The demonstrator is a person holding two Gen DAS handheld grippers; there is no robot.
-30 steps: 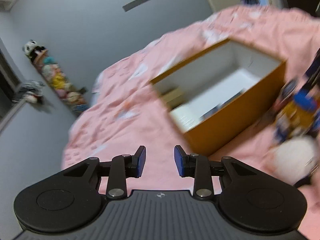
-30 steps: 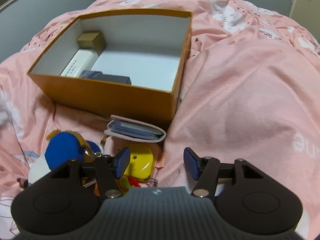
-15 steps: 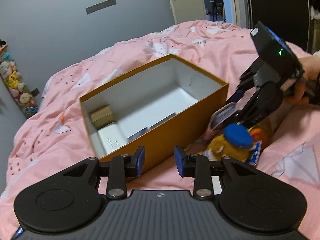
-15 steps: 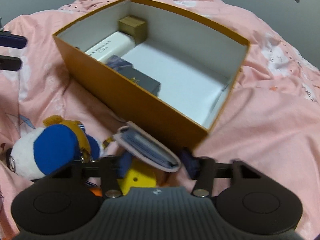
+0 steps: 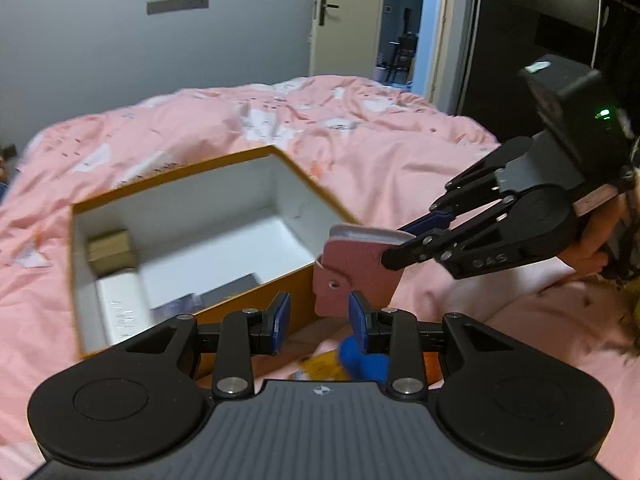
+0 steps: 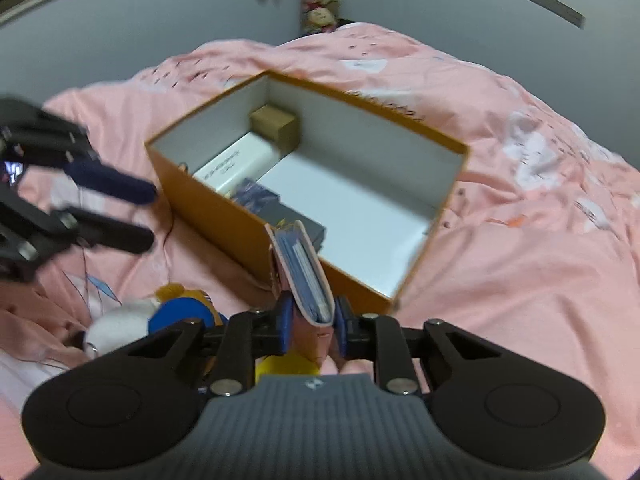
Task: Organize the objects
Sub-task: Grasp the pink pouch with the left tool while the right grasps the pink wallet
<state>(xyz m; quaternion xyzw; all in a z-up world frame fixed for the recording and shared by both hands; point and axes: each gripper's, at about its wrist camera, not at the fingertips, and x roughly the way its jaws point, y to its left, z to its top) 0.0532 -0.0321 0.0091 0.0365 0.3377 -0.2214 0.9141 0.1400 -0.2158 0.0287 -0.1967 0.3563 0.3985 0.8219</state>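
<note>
Step now: the right gripper (image 6: 310, 326) has its jaws closing on a flat pink card wallet with blue cards inside (image 6: 304, 276), and the blue pads press on both of its sides
Where the wallet is: up in the air, just in front of the near wall of the open orange cardboard box with white inside (image 6: 432, 136), not in it yet
Left gripper (image 5: 318, 322): partly spread, nothing between its pads, held near the box
Next move, I think: carry the wallet over the wall to the bare white floor, then let go
Still waiting: a soft toy with a blue cap (image 6: 176, 316) lying beside the box
Surface: a rumpled pink blanket on a bed (image 6: 500, 260)
Room: grey walls, an open door (image 5: 348, 20)
</note>
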